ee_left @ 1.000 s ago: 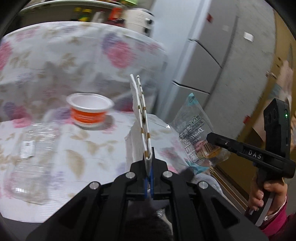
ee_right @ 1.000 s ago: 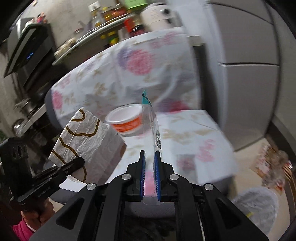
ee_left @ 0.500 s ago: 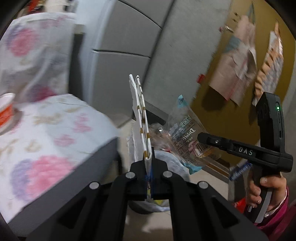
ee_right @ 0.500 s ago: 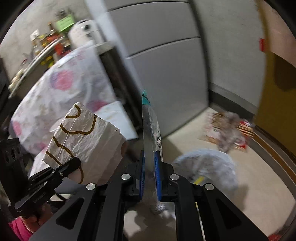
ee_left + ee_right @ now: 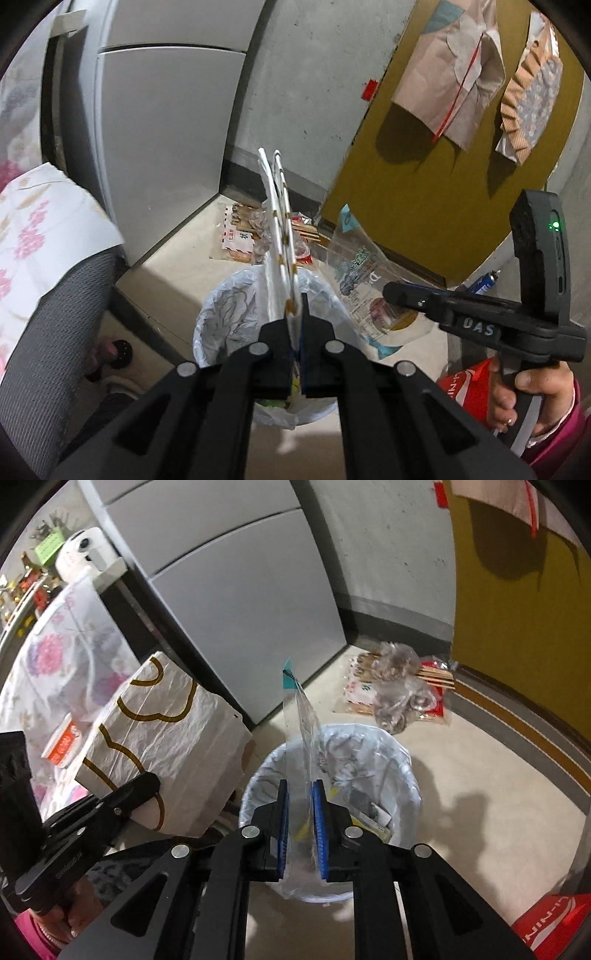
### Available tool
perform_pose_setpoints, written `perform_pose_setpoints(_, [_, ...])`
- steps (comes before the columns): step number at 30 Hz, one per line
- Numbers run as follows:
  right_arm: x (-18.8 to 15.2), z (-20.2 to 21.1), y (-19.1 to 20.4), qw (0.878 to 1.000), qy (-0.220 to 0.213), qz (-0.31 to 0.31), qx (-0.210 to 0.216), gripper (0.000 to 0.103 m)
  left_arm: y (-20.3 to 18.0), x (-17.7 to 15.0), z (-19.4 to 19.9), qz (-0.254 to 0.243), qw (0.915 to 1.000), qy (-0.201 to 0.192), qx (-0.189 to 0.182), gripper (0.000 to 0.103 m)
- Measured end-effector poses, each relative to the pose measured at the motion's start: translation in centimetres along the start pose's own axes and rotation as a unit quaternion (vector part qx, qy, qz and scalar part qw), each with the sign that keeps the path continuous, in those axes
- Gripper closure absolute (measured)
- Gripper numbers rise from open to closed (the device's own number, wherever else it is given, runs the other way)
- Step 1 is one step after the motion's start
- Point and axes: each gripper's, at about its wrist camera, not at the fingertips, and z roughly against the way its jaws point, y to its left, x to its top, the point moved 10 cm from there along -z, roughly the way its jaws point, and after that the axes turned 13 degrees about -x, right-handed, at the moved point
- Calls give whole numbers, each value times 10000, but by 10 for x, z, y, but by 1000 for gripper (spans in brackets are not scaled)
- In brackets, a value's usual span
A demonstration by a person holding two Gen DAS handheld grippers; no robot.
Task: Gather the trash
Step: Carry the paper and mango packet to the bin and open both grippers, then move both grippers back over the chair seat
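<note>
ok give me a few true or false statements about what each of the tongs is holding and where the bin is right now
1. The left tongs are shut on a white paper bag with brown curved lines. True.
2. The right tongs hold an orange-and-white cup. False: a clear plastic wrapper with a teal corner stands between their blue pads, which look slightly apart.
3. A bin lined with a pale plastic bag sits on the floor below both tongs. True.
4. The bin is empty. False: scraps of trash already lie inside it.
5. The paper bag is already in the bin. False: it is held above the bin in the left tongs.
</note>
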Motion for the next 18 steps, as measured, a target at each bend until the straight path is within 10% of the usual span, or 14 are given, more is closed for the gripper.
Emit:
perform_pose_setpoints(3, [0, -19, -6, 9999, 128, -50, -94, 69, 4, 1, -10, 7, 10000, 77, 21, 46])
perform_pose_setpoints(11, [17, 2, -2, 9997, -215, -51, -105, 60, 37, 4, 29, 325, 9982, -145, 489, 43])
perform_pose_setpoints(18, [45, 85, 127, 9812, -1062, 1166, 1110, 60, 76, 1, 152, 676, 9807, -840, 1634, 43])
